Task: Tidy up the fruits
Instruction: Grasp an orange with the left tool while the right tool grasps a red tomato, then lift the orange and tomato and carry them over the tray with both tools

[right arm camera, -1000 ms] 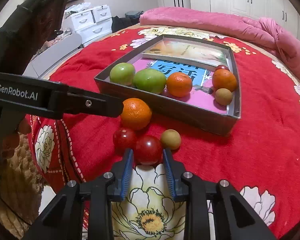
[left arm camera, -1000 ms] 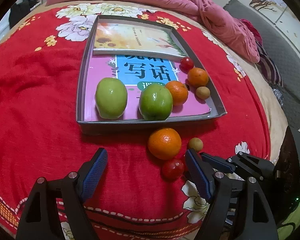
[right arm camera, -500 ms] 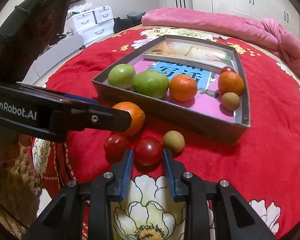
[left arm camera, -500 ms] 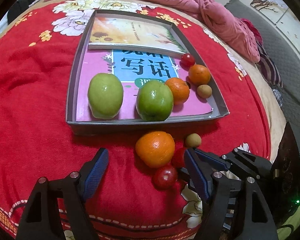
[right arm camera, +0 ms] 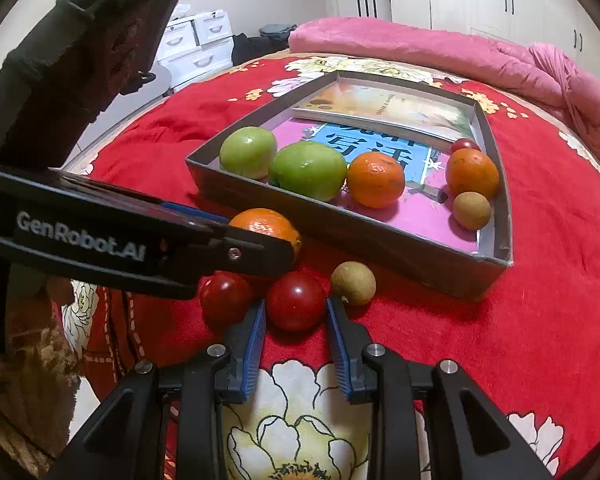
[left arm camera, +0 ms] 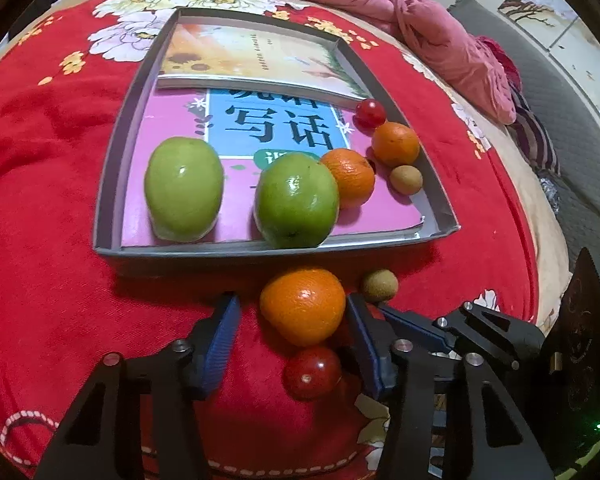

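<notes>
On the red blanket, just before the grey tray (left arm camera: 204, 256), lie an orange (left arm camera: 303, 310), two red tomatoes and a small brown fruit (left arm camera: 379, 285). My left gripper (left arm camera: 292, 305) straddles the orange with its jaws closing; the right pad touches it and a gap remains at the left pad. One tomato (left arm camera: 312, 372) sits loose below the orange. In the right wrist view my right gripper (right arm camera: 296, 314) is shut on the other red tomato (right arm camera: 296, 300), which rests on the blanket, with the brown fruit (right arm camera: 353, 283) beside it.
The tray (right arm camera: 380, 240) holds two books, two green apples (left arm camera: 184, 188), two oranges (left arm camera: 394, 143), a brown fruit and a small tomato. A pink quilt (left arm camera: 420, 20) lies behind it. White drawers (right arm camera: 196, 44) stand beyond the bed's left edge.
My left gripper came forward and down over the orange, and its jaws narrowed around it. The right gripper kept still on its tomato.
</notes>
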A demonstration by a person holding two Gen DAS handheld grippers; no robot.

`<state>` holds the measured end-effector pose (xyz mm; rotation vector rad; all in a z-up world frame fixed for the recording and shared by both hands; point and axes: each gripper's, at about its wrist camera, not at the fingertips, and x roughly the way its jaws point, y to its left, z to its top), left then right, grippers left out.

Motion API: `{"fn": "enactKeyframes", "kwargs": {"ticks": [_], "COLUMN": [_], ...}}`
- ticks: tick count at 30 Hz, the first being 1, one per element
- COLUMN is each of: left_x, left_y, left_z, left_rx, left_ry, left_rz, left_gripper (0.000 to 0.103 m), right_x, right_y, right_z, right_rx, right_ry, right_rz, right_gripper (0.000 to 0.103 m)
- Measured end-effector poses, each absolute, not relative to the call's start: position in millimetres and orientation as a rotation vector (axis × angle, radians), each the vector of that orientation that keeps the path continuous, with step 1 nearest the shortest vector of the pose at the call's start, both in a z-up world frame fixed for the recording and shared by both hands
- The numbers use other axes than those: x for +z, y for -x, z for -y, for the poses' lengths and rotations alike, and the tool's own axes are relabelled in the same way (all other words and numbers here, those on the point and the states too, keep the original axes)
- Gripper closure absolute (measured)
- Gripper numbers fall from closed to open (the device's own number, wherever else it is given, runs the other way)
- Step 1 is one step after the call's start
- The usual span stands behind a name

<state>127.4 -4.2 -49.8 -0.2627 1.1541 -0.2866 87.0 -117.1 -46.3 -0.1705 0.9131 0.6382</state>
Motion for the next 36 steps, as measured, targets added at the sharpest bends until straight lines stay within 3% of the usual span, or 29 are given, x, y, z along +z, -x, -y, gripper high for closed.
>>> {"fn": "enactKeyframes", "kwargs": {"ticks": [4,36], "left_x": [-50,20], "left_y": [-130,-106], "left_z": [5,-24], "left_rx": [-0.312,-0.278], "left_ry": [0.288,0.272], "left_rz": [-1.150,-0.996], "left_gripper": [0.059,0.061], "right_x": [-46,4], "right_y": [-88,-81], "right_z": [121,153], "right_rx": [0.641,0.645], "right_ry": [0.146,-0.008], "right_rz": [-0.923,-0.765], "right_gripper": [0.072,0.072]}}
